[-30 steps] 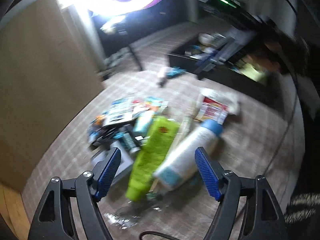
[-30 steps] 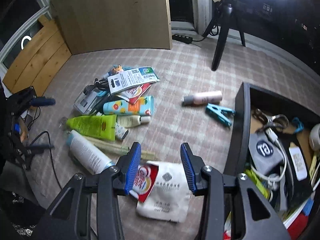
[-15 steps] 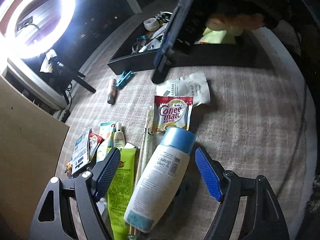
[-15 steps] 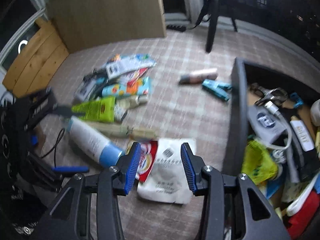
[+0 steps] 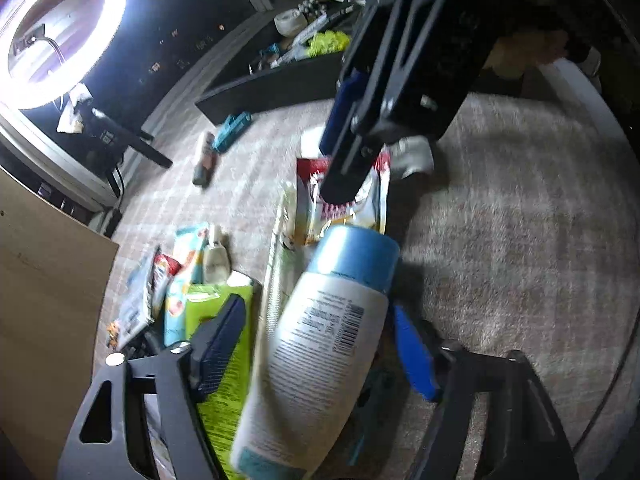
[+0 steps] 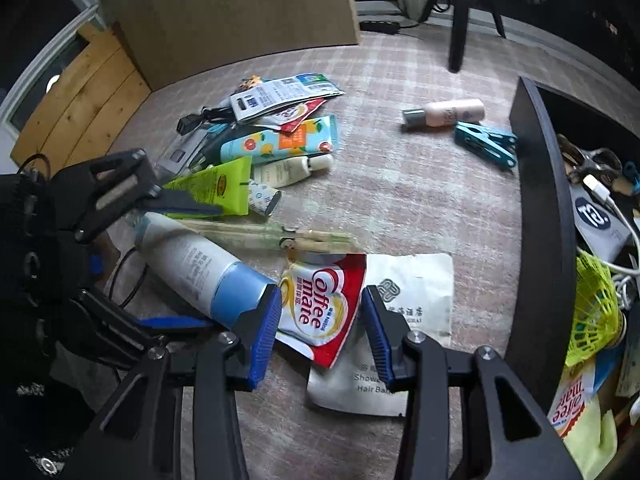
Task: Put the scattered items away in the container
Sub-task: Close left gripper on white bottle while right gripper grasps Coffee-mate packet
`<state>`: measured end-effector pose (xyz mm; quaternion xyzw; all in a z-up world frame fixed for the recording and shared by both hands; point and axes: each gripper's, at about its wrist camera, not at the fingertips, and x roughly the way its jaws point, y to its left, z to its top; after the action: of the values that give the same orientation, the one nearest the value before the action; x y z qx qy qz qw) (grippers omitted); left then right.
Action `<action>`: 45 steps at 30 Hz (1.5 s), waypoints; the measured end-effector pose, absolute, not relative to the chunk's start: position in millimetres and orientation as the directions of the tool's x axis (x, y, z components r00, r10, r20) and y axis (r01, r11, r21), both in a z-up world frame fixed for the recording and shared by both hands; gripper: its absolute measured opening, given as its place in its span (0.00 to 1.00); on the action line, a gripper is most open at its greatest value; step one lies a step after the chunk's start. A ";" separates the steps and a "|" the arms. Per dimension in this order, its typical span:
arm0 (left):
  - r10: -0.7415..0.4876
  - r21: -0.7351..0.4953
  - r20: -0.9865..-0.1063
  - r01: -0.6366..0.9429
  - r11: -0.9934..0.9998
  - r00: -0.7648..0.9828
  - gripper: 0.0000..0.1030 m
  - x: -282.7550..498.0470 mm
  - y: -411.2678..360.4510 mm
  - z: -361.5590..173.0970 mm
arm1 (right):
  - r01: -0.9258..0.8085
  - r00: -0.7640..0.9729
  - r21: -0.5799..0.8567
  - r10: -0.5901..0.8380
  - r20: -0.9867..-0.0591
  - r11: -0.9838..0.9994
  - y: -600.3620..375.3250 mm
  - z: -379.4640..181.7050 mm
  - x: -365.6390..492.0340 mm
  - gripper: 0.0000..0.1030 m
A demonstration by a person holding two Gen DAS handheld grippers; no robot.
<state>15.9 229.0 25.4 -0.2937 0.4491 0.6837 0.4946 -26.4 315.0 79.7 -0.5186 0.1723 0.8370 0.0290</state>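
Left wrist view shows the left gripper (image 5: 316, 344) straddling a white bottle (image 5: 316, 364) with a blue cap that lies on the carpet (image 5: 520, 240); its jaws are closing, and whether the pads already touch the bottle is hard to tell through the blur. Right wrist view has the right gripper (image 6: 320, 328) half open above a coffee creamer packet (image 6: 320, 304), holding nothing. A white sachet (image 6: 412, 292) lies partly under that packet. The black container (image 6: 540, 216) sits by the carpet's right edge, already holding a cable and a yellow shuttlecock (image 6: 596, 312).
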 end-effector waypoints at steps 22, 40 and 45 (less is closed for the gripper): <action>0.450 0.142 -0.874 -0.982 -0.125 -0.184 0.59 -0.8 216.4 31.6 | -0.205 -0.449 0.227 -0.115 -0.886 -0.952 309.3 81.0 -34.6 0.35; 0.438 0.127 -0.883 -0.984 -0.125 -0.170 0.44 3.9 220.0 24.3 | -0.197 -0.451 0.218 -0.109 -0.886 -0.956 312.8 80.5 -29.6 0.16; 0.447 0.119 -0.878 -0.982 -0.144 -0.172 0.44 4.3 217.2 25.1 | -0.183 -0.444 0.227 -0.125 -0.887 -0.957 317.4 77.5 -34.4 0.33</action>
<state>4.3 217.2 25.1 -0.3566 0.3754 0.6671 0.5356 -34.4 317.4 77.5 -0.5268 0.1462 0.8371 0.0171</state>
